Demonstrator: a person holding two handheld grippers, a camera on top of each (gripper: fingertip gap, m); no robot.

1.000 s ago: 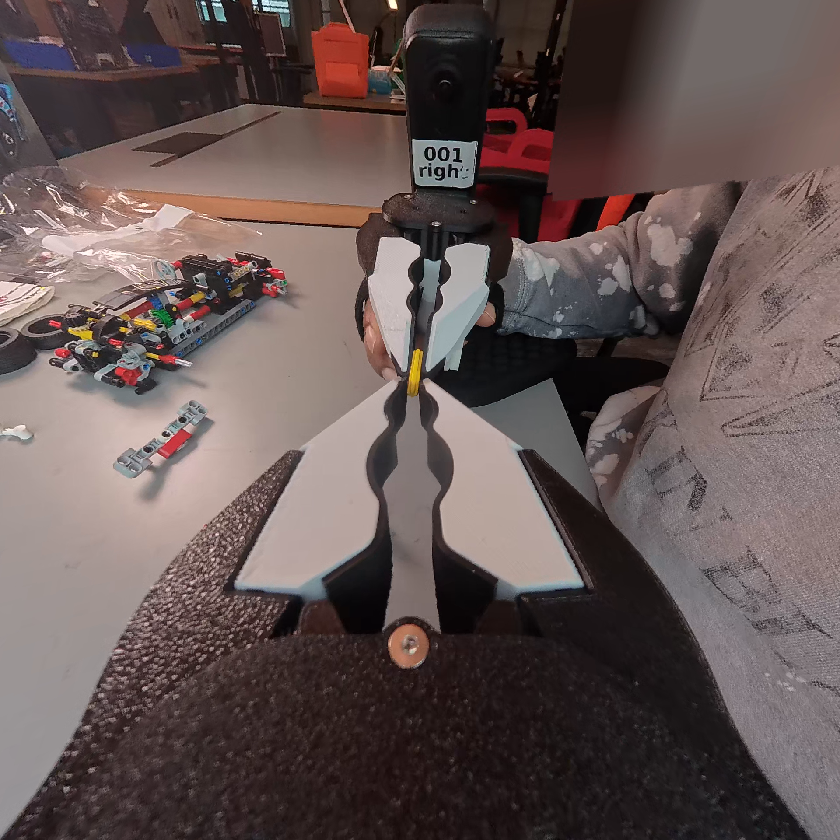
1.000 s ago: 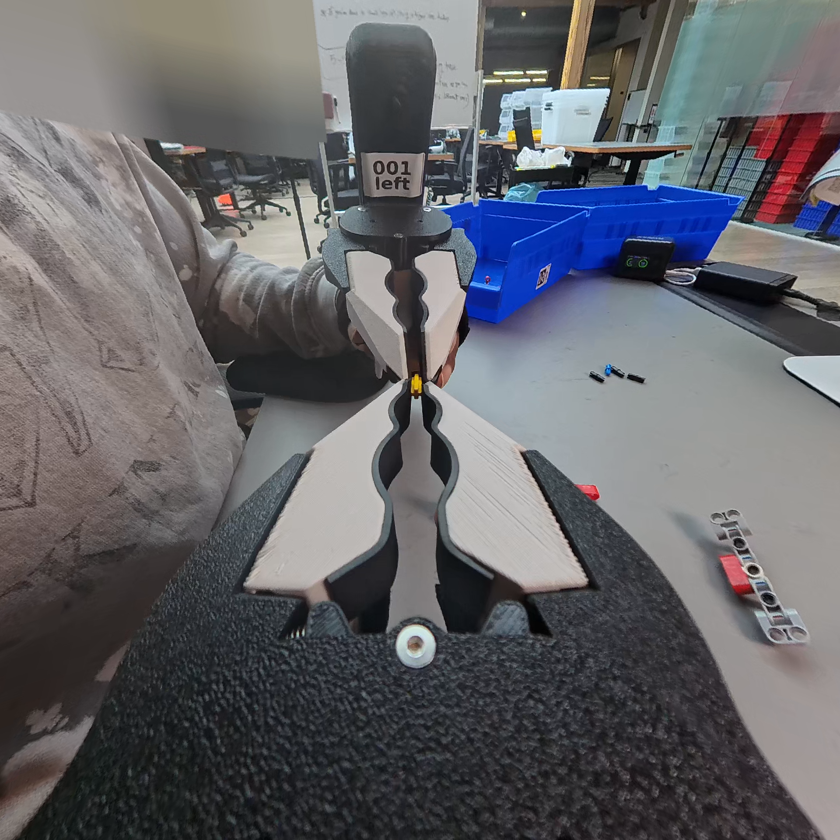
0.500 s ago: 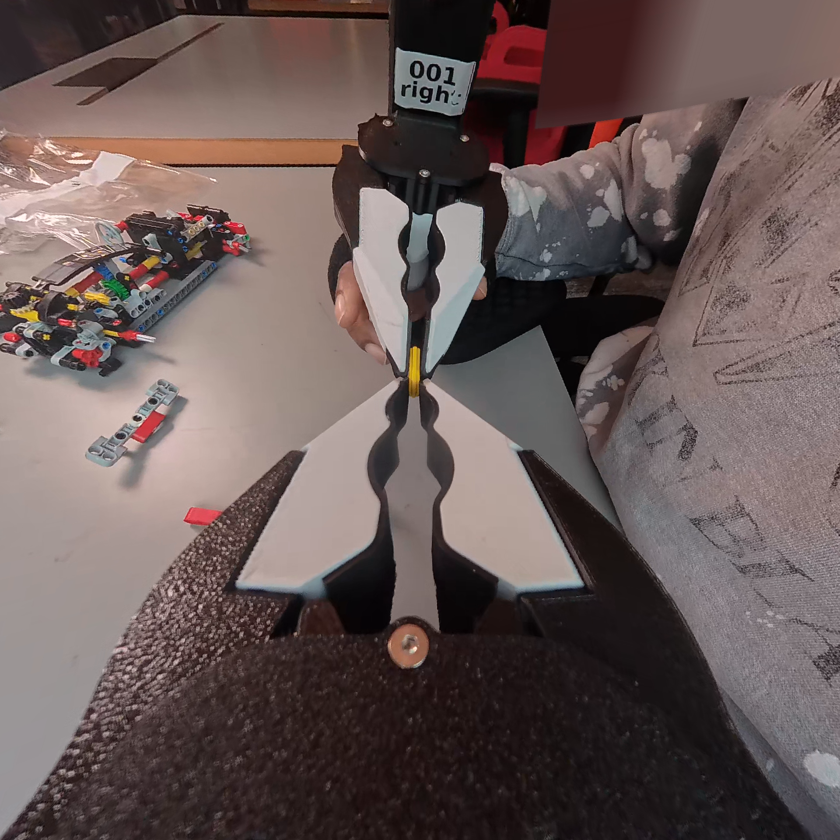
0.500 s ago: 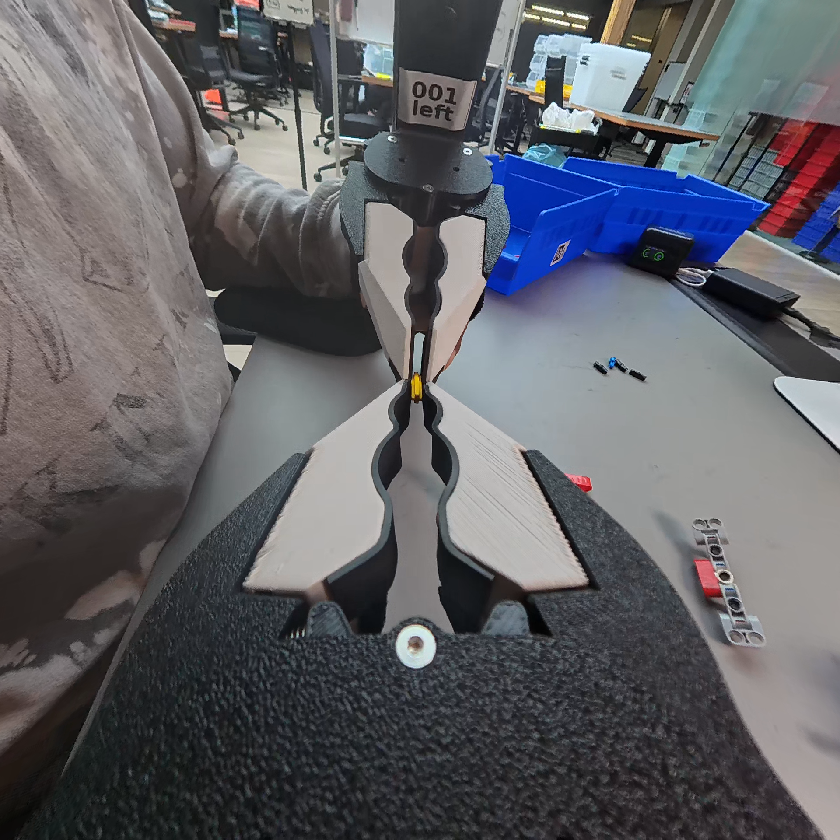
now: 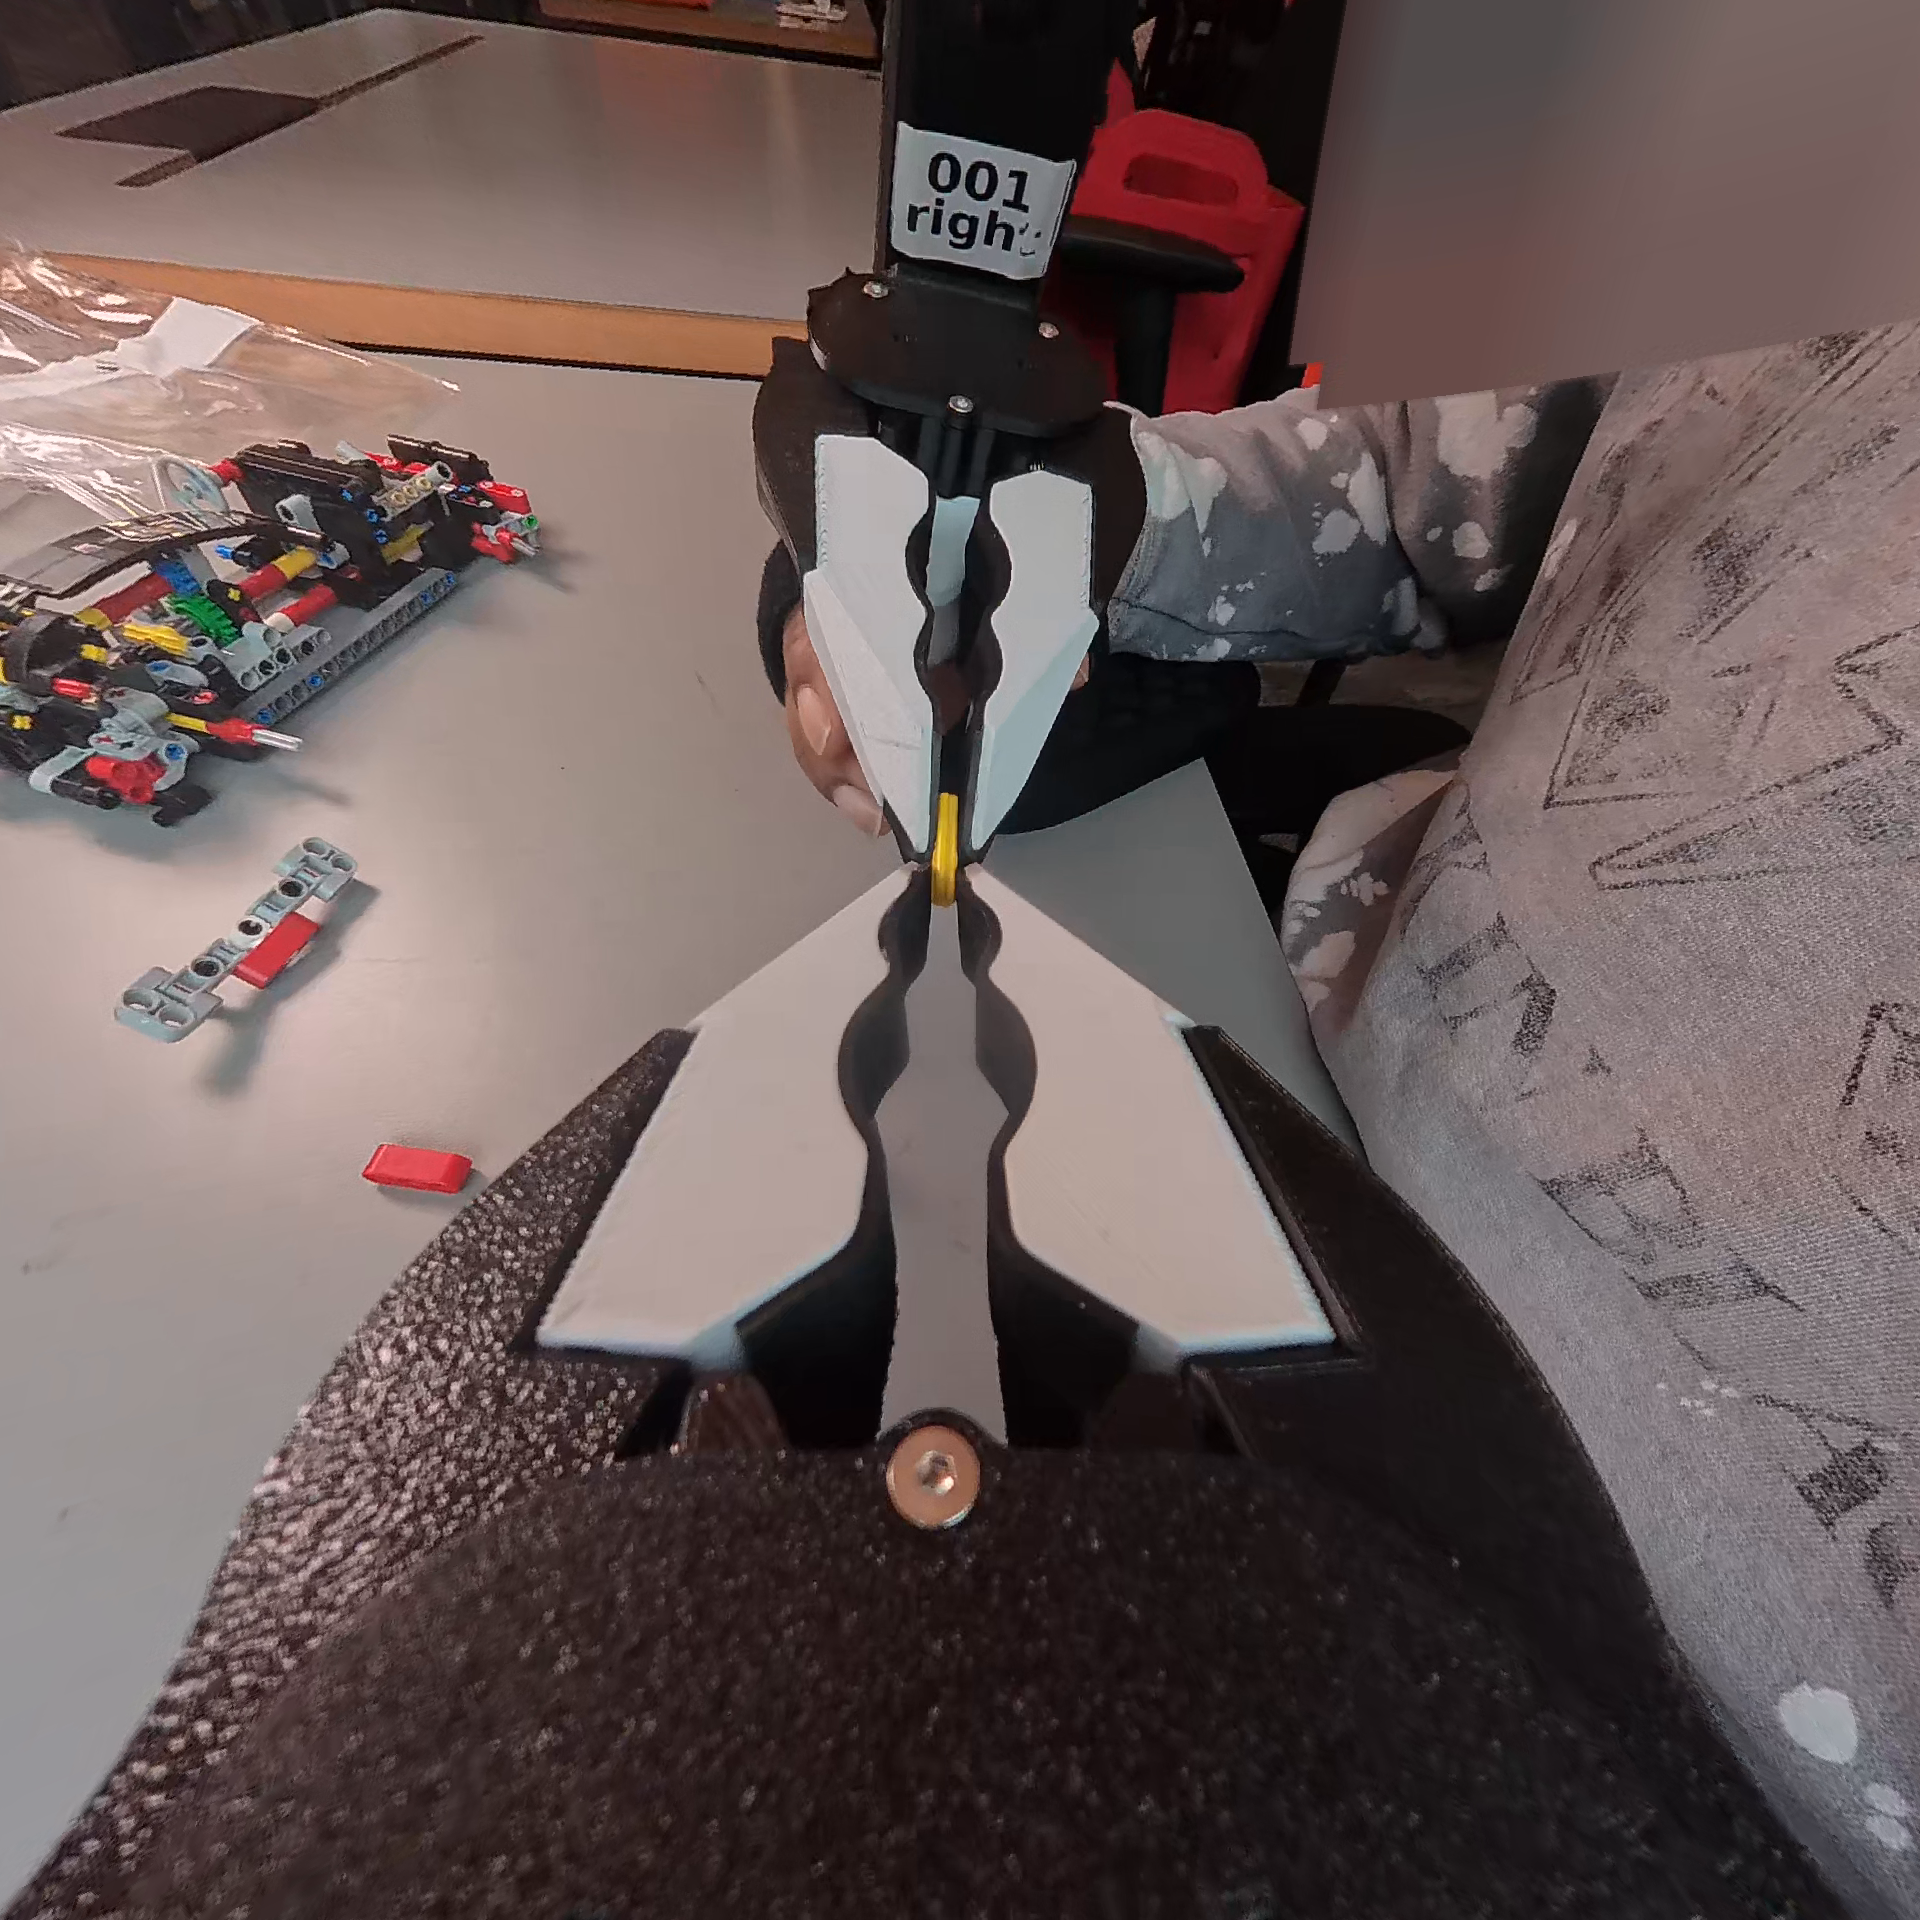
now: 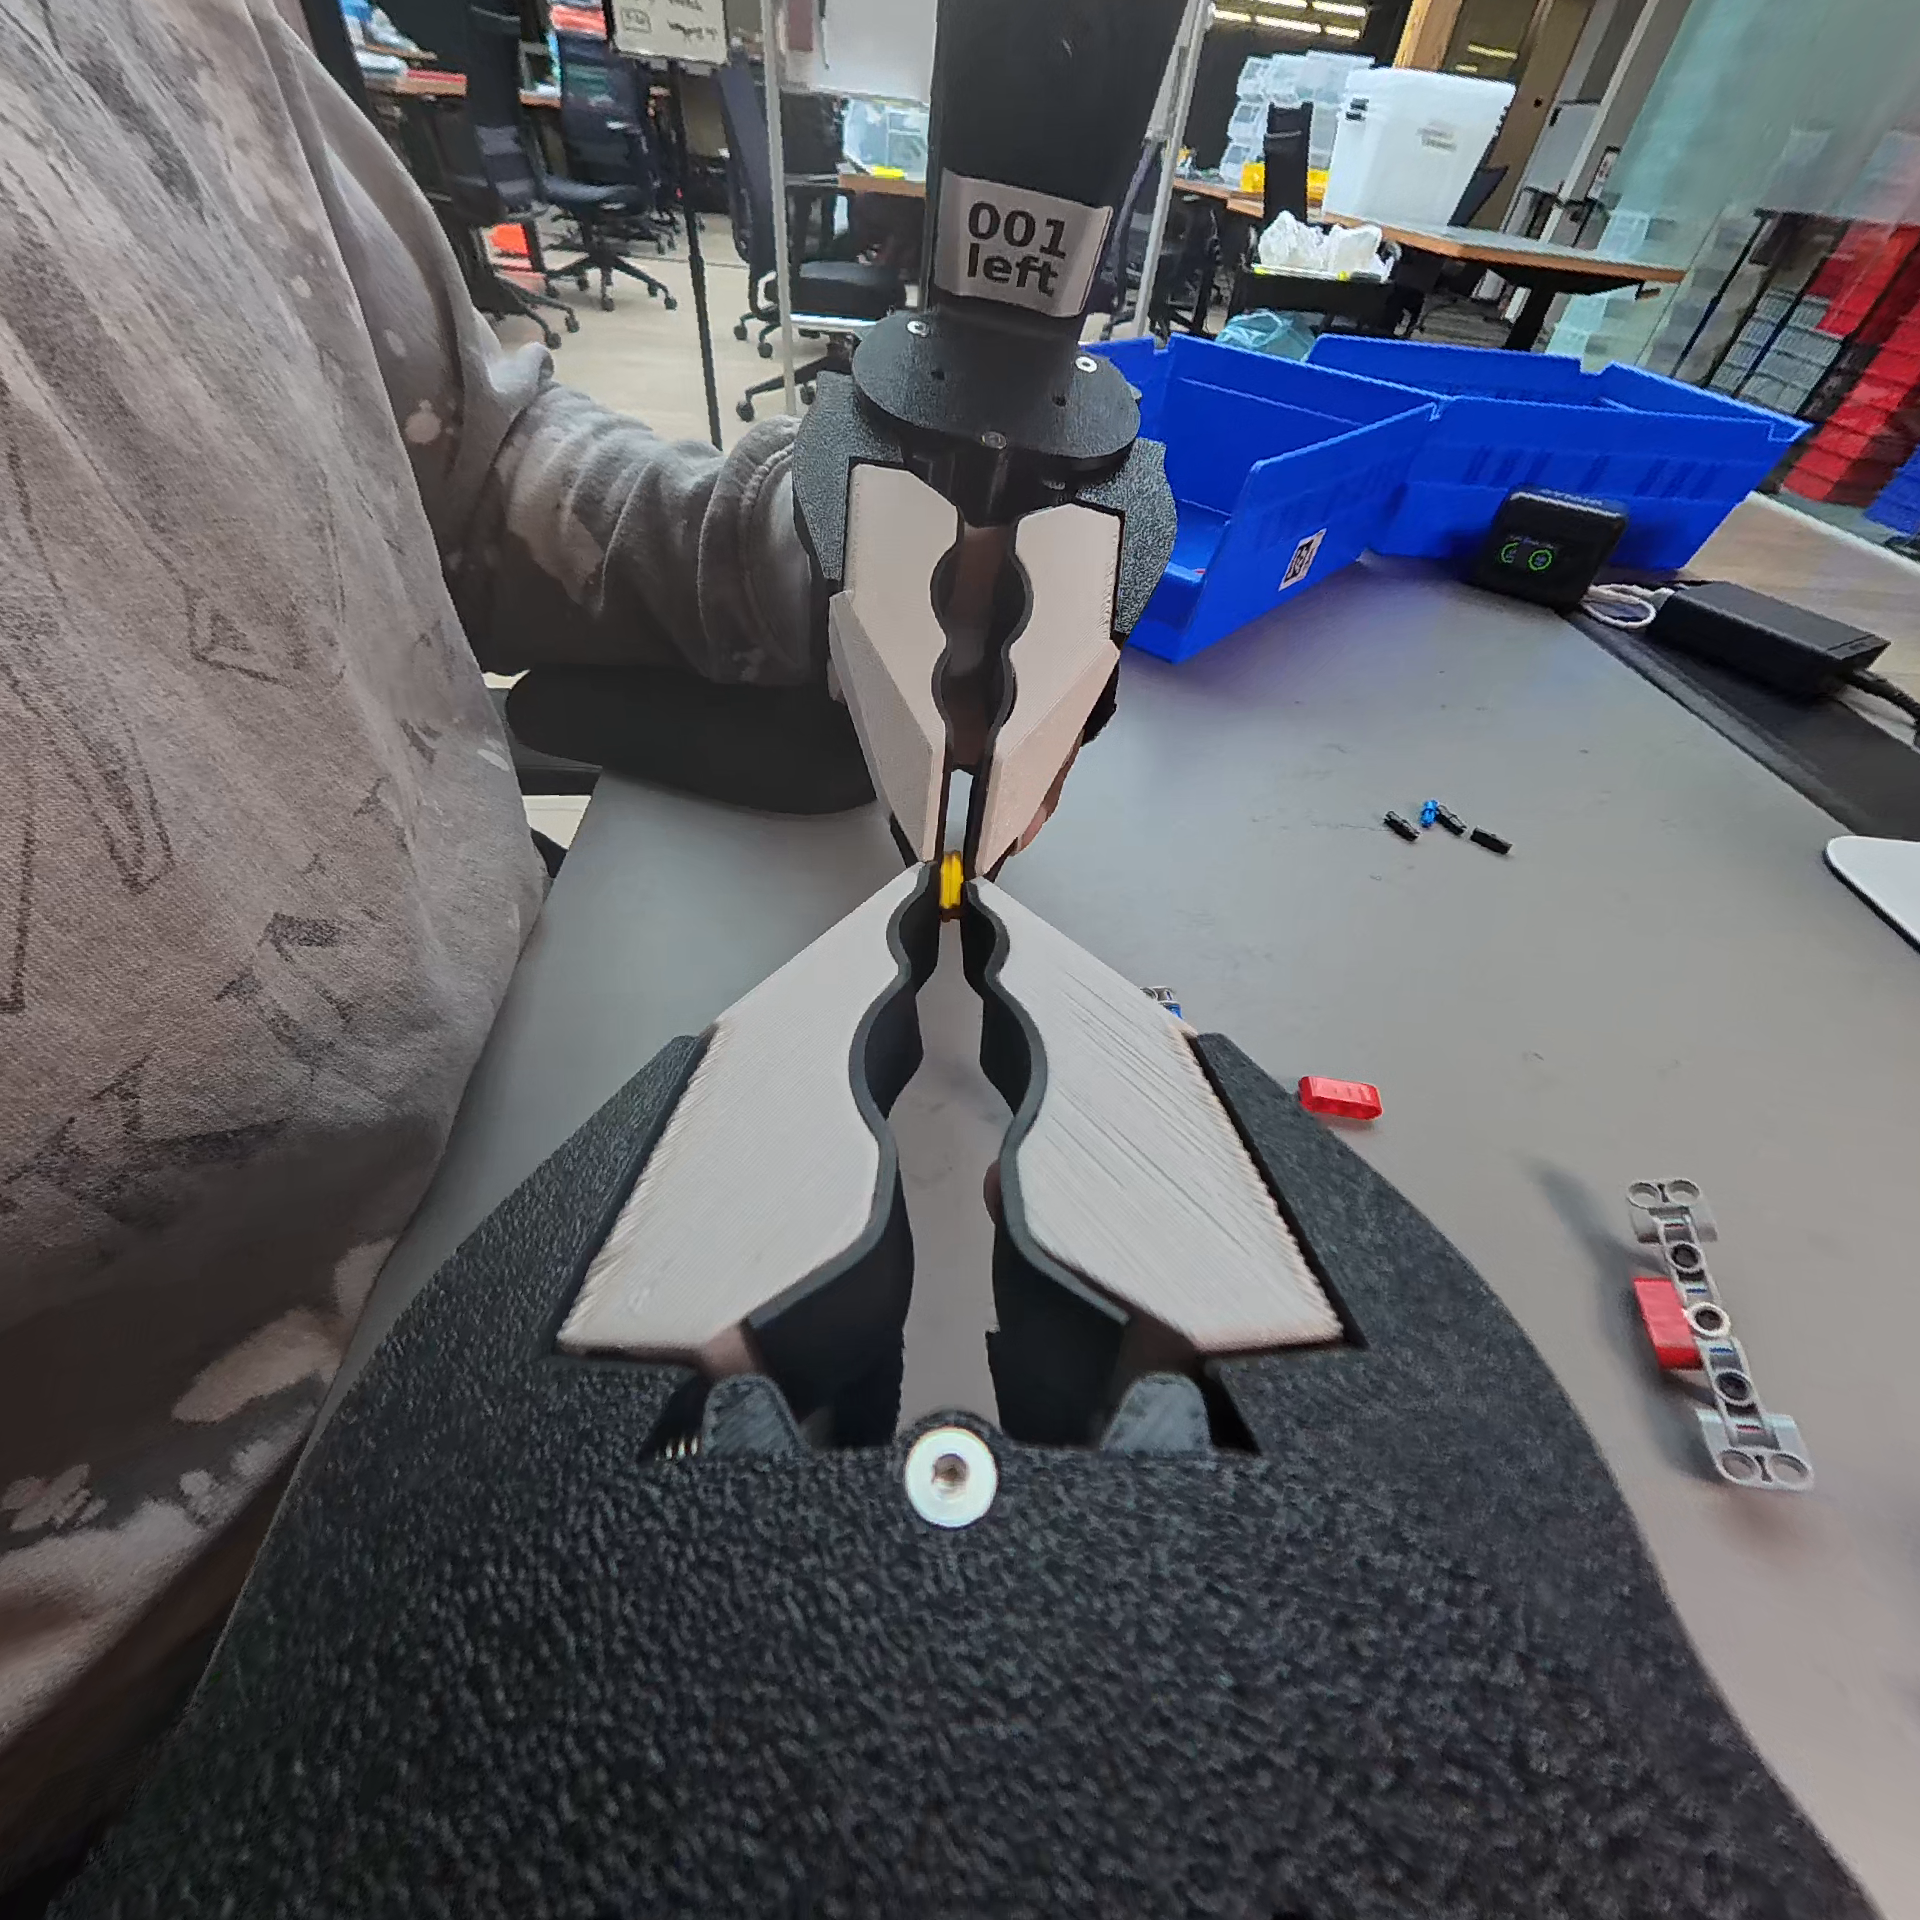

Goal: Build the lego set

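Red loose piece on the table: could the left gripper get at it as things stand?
Probably not yet. The red piece lies bare on the table, nothing covering it, but the left gripper is shut on the yellow piece, shared with the right gripper.

Each camera sat at the rear of its own gripper, just above the table, and looked forward along the fingers. The two views faced each other head-on, tips meeting at the yellow piece, seen very near in both. Both shared that piece, the grey beam and the red tile: left of the piece from the left wrist, right of it from the right wrist.
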